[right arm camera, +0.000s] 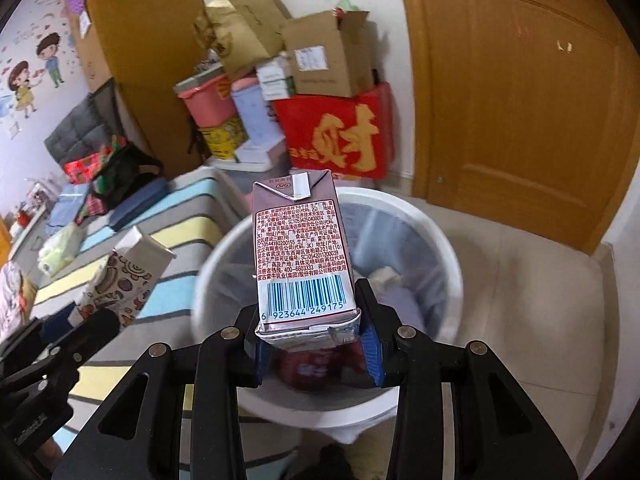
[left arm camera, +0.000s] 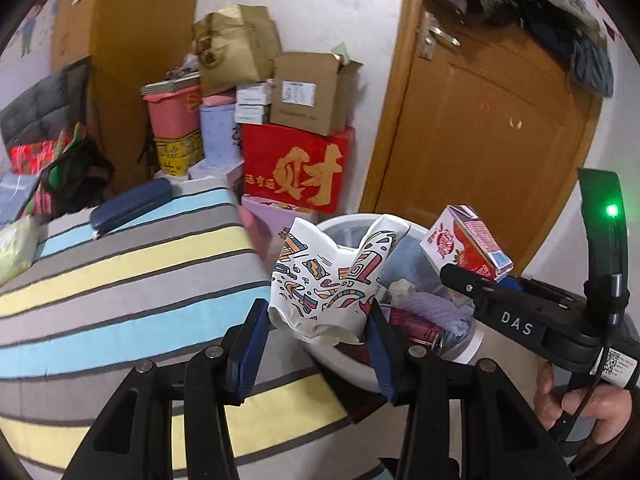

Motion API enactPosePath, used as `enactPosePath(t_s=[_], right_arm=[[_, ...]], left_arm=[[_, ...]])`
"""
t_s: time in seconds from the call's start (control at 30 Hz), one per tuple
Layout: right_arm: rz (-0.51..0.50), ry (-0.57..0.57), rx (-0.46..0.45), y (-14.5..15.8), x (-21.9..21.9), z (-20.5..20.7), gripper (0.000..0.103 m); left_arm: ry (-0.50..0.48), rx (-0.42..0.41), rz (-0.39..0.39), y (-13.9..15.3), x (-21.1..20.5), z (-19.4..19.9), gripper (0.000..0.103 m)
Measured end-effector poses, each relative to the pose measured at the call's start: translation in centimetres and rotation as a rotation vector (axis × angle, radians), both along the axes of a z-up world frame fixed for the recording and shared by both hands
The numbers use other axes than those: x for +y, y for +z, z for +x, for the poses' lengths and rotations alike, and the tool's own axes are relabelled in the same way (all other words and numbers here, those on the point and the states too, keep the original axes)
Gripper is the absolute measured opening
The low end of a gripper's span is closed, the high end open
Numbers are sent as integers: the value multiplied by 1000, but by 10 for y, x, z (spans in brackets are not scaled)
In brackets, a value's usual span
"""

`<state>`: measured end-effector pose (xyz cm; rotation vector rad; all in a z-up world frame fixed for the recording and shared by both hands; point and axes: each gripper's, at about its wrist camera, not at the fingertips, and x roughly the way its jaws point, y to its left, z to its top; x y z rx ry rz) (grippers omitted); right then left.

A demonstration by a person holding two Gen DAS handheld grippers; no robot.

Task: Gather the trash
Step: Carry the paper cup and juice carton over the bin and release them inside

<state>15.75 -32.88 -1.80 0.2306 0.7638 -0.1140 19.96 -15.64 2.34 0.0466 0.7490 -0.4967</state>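
Gripping one crumpled paper cup in my left gripper and one milk carton in my right gripper, both over one white bin's rim.

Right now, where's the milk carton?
In the right gripper, its jaws shut on the milk carton, held above the white bin, right of the paper cup.

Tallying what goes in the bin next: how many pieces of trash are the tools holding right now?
2. A crumpled patterned paper cup in the left tool, and a milk carton in the right tool, both above the white bin. More trash already lies inside.
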Motion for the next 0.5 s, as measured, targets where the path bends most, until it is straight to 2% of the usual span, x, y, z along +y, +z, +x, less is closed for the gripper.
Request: enactPosePath(t_s=[0.33,0.37,0.4,0.47,0.5], right_arm=[[-30,-41,72,-16,-26,9,39],[-35,-48,74,-16,-27,10,40],[-38,-51,74,-16,-28,9,44],[-42,-61,77,-17,-30,8,59],[-44,-66,79,-17,-31,8,59]], left_arm=[[-37,34,29,-16,-36,17,48],[-40,22,36,-16,-39,16,53],[-38,19,38,-16,-39,17,61],[-33,32,27,-17,-40,18,64],[-32,32,21,-17,-40,18,64]])
